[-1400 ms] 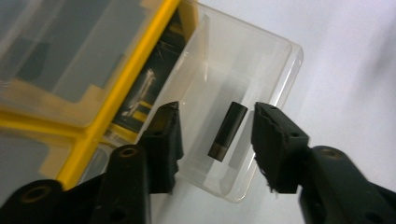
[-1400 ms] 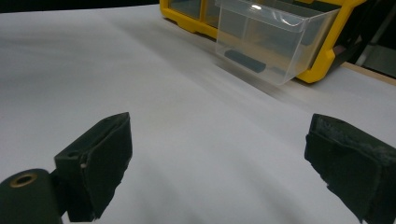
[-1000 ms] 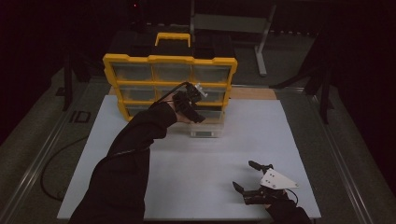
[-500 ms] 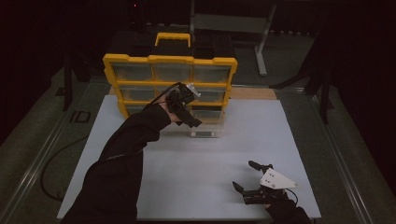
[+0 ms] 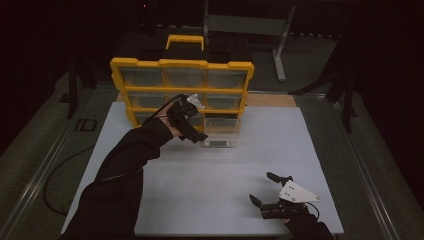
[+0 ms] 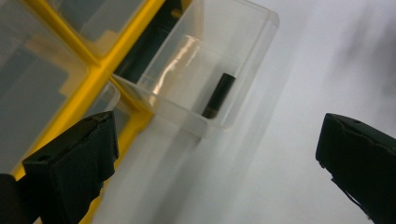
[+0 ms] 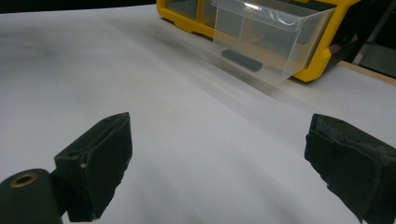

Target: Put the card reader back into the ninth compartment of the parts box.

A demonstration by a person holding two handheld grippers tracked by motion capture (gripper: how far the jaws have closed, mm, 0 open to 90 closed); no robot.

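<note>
Left gripper [image 5: 192, 117] had shifted slightly toward cabinet [image 5: 182, 90] w/ open drawer [image 5: 220, 134]; jaws wide, empty. Right gripper [image 5: 270, 189] same, on table [image 5: 210, 175].

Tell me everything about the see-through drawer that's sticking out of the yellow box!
The clear plastic drawer is a see-through, open-topped box pulled partly out of the bottom row of the yellow organizer, its front end over the white table. One small black bar lies flat on its floor. The left gripper hangs above it, open, not touching.
</note>
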